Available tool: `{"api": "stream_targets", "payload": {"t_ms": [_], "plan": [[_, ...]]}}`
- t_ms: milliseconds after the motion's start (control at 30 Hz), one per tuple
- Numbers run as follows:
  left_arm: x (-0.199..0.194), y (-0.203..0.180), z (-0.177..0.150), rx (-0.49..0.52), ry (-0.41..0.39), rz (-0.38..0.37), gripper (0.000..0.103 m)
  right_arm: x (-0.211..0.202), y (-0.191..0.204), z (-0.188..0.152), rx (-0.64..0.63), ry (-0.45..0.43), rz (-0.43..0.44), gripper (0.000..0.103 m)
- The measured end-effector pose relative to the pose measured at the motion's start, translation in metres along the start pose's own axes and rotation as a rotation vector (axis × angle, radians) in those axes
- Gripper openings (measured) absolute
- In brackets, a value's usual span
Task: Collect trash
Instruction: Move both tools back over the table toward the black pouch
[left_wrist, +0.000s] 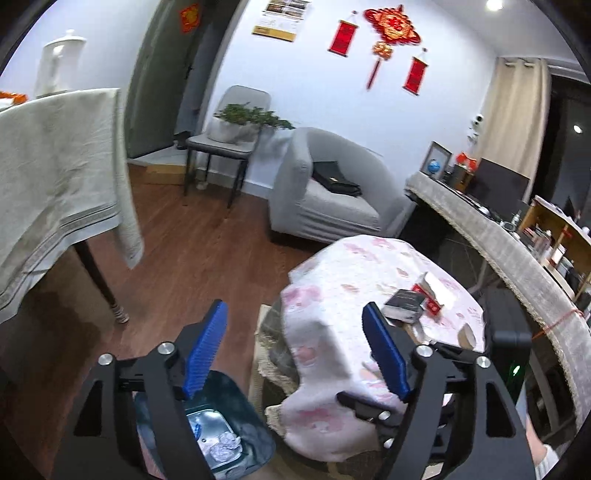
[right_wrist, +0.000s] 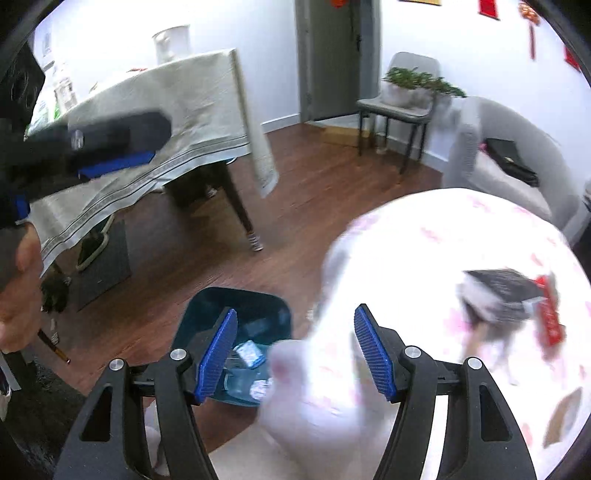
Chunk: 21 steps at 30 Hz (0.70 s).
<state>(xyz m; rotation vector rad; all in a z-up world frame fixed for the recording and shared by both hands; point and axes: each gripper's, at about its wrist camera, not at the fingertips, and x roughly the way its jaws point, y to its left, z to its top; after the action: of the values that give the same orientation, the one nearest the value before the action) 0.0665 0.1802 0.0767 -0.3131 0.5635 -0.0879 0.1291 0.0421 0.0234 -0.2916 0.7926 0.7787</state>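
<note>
Both your grippers, left (left_wrist: 295, 349) and right (right_wrist: 295, 350), stand released with nothing between the blue pads, while the crumpled trash (left_wrist: 225, 445) lies in the teal bin (left_wrist: 255, 432) at seven o'clock, just beside the small table's pink-patterned cloth (left_wrist: 369, 295).

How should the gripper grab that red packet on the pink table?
Probably by its long thin edges. The red packet lies flat on the pink tablecloth, tucked against a dark booklet, so come from above, on the side away from the booklet, with the fingers straddling its narrow width. The right wrist view is blurred, so its exact shape is uncertain.
</note>
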Motion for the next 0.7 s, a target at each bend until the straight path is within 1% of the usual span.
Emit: {"api": "stream_targets", "payload": {"t_ms": [67, 133, 167, 233, 300, 367, 467, 600, 700], "plan": [[0.008, -0.008, -0.001, 0.005, 0.008, -0.018, 0.080, -0.008, -0.012, -0.003, 0.019, -0.014, -0.020, 0.067], [0.016, -0.016, -0.001, 0.005, 0.014, -0.033, 0.084, -0.017, -0.027, -0.008, 0.044, -0.027, -0.046, 0.067], [0.021, -0.020, -0.001, 0.008, 0.020, -0.043, 0.084, -0.021, -0.034, -0.011, 0.055, -0.033, -0.059, 0.069], [0.026, -0.026, -0.002, 0.020, 0.023, -0.060, 0.090, -0.031, -0.050, -0.017, 0.082, -0.050, -0.110, 0.072], [0.034, -0.035, -0.006, 0.039, 0.028, -0.064, 0.091, -0.039, -0.064, -0.024, 0.112, -0.072, -0.168, 0.073], [0.045, -0.045, -0.009, 0.061, 0.054, -0.076, 0.092, -0.048, -0.079, -0.033, 0.159, -0.091, -0.220, 0.078], [0.058, -0.056, -0.013, 0.090, 0.079, -0.098, 0.093, -0.057, -0.099, -0.043, 0.197, -0.100, -0.307, 0.078], [0.078, -0.072, -0.019, 0.134, 0.106, -0.134, 0.094, -0.065, -0.126, -0.053, 0.267, -0.105, -0.355, 0.078], [0.093, -0.083, -0.021, 0.163, 0.118, -0.166, 0.094, -0.070, -0.143, -0.058, 0.291, -0.101, -0.396, 0.080]]}}
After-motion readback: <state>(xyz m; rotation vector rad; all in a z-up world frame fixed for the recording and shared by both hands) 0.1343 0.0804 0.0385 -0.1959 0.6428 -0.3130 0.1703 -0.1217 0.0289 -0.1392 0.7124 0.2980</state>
